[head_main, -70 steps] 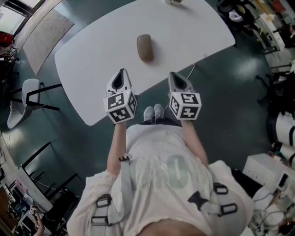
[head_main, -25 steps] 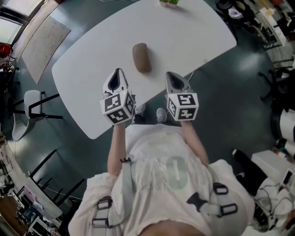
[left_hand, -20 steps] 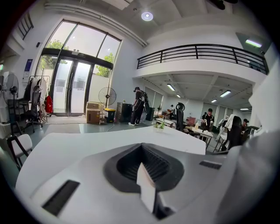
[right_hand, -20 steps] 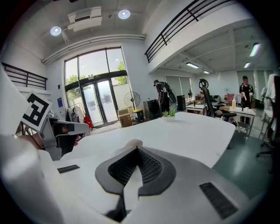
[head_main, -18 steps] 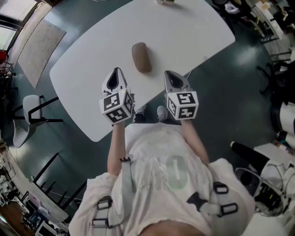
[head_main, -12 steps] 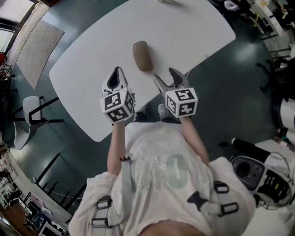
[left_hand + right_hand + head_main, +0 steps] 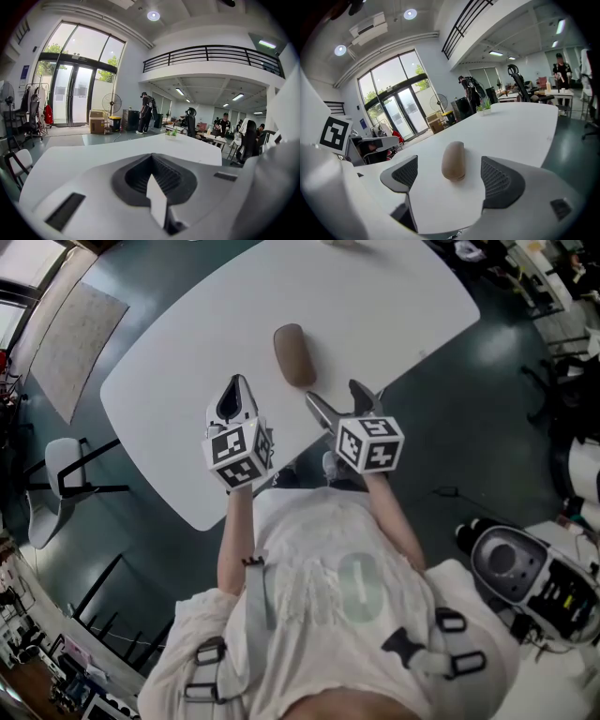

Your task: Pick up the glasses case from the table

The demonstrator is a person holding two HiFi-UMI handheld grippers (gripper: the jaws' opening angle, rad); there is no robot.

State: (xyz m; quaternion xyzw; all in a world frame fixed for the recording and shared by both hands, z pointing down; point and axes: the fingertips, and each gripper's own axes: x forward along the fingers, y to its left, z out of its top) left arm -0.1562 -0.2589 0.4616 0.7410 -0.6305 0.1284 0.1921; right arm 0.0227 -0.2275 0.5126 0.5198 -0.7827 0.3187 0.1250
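A brown oblong glasses case [image 7: 293, 355] [image 7: 453, 161] lies on the white table [image 7: 197, 362], a little way in from the near edge. My right gripper [image 7: 341, 401] [image 7: 452, 180] hovers over that edge just short of the case, its jaws opening wide and nothing between them. In the right gripper view the case sits ahead, centred between the two ribbed pads [image 7: 499, 180]. My left gripper [image 7: 236, 395] [image 7: 153, 180] is to the left of the case, jaws shut together and empty.
A small green plant pot [image 7: 485, 106] stands at the table's far end. Chairs [image 7: 52, 474] stand on the dark floor to the left. Desks, office chairs and people fill the room beyond the table [image 7: 140, 154].
The right gripper's jaws have gone from shut to wide open, and its marker cube has rolled. Both grippers have edged slightly towards the table. The case has not moved.
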